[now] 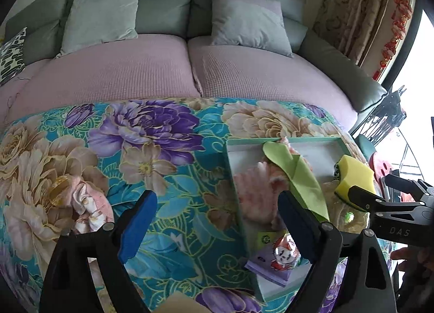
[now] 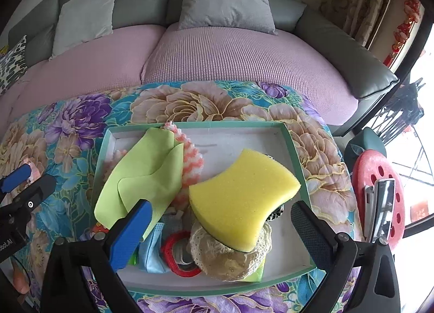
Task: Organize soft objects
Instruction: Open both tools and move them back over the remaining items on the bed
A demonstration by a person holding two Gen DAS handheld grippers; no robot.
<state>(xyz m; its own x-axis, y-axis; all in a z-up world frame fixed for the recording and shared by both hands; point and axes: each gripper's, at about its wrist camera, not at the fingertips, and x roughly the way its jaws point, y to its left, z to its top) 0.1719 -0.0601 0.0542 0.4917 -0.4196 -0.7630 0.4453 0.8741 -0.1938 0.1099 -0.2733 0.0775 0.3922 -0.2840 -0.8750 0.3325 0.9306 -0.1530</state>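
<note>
A shallow green-rimmed tray (image 2: 295,147) (image 1: 230,161) sits on the floral cloth. It holds a yellow sponge (image 2: 241,196) (image 1: 352,177), a green cloth (image 2: 146,174) (image 1: 301,174), a pink-and-white fluffy cloth (image 2: 191,164) (image 1: 252,188), a cream lace piece (image 2: 230,258), a blue cloth (image 2: 153,253) and a red ring (image 2: 176,256). My right gripper (image 2: 217,229) is open, with the sponge lying loose between its fingers. My left gripper (image 1: 217,226) is open and empty over the tray's left edge. A pink patterned cloth (image 1: 89,204) lies on the floral cloth to the left.
A grey sofa with a lilac seat cover (image 1: 122,74) and grey cushions (image 1: 103,12) stands behind the table. A red perforated stool (image 2: 379,188) with a metal object on it stands at the right. A cartoon packet (image 1: 284,256) lies in the tray's near corner.
</note>
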